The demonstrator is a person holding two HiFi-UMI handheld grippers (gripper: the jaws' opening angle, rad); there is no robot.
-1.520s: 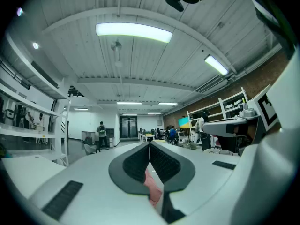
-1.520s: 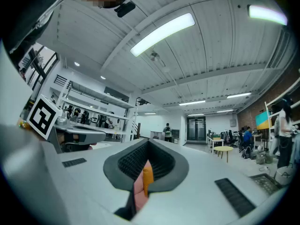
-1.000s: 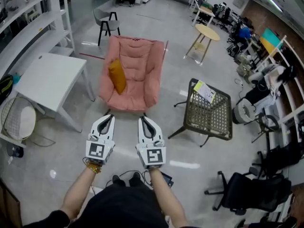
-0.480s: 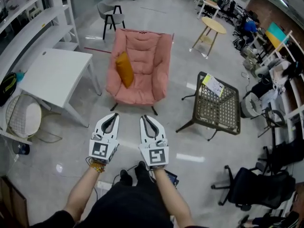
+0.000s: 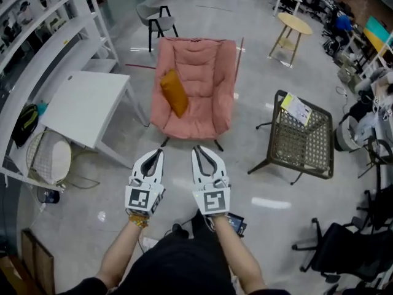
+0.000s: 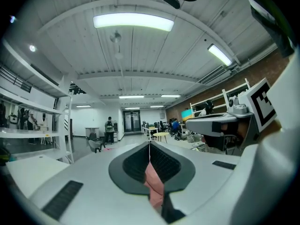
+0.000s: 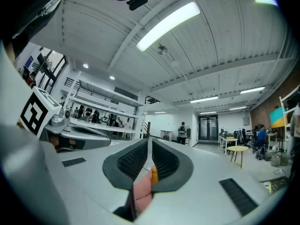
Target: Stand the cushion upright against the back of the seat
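Observation:
An orange cushion (image 5: 174, 92) lies tilted on the left side of the pink padded armchair (image 5: 202, 82), leaning toward its left arm. Both grippers are held side by side, pointing at the chair from just short of its front legs. My left gripper (image 5: 158, 153) is shut and empty, and my right gripper (image 5: 198, 150) is shut and empty too. In the left gripper view, the left gripper (image 6: 150, 144) has its jaws closed, with a strip of the pink armchair (image 6: 153, 187) below them. Under the right gripper (image 7: 149, 142) in its own view are the armchair (image 7: 140, 191) and a sliver of the cushion (image 7: 154, 175).
A white table (image 5: 86, 106) stands left of the armchair, with white shelving (image 5: 37, 29) and a round wire seat (image 5: 52, 158) beyond. A woven side table (image 5: 304, 137) with a paper on it stands to the right. A grey chair (image 5: 156, 17) and a round wooden table (image 5: 293, 24) are farther back.
The person has stepped toward the armchair, so it sits closer and larger. Both grippers moved forward with the body and stayed shut.

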